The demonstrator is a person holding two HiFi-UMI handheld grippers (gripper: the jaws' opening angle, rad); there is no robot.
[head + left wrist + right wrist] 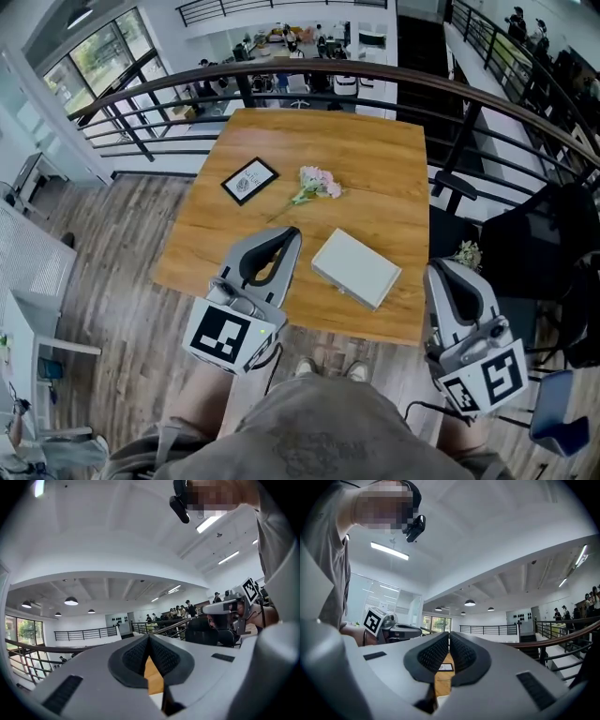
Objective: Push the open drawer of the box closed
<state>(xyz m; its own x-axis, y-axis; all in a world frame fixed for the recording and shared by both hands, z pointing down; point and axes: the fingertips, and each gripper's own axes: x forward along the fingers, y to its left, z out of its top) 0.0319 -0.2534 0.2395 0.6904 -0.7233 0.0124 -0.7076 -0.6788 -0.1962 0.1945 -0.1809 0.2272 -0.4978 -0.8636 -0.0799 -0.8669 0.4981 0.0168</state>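
Observation:
A flat grey-white box point(356, 267) lies on the wooden table point(375, 159), near its front edge, and its sides look flush from above. My left gripper point(289, 232) is held low over the front left of the table, jaws shut with nothing between them, tips a short way left of the box. In the left gripper view the pads point(161, 656) meet above a sliver of table. My right gripper point(442, 270) hangs off the table's right edge, apart from the box, and in the right gripper view its jaws are also shut and empty point(449, 634).
A black-framed picture point(249, 180) and a small pink flower bunch point(317, 183) lie mid-table behind the box. A curved dark railing point(309, 70) runs behind the table. A dark chair point(539, 244) stands to the right. People stand in the distance.

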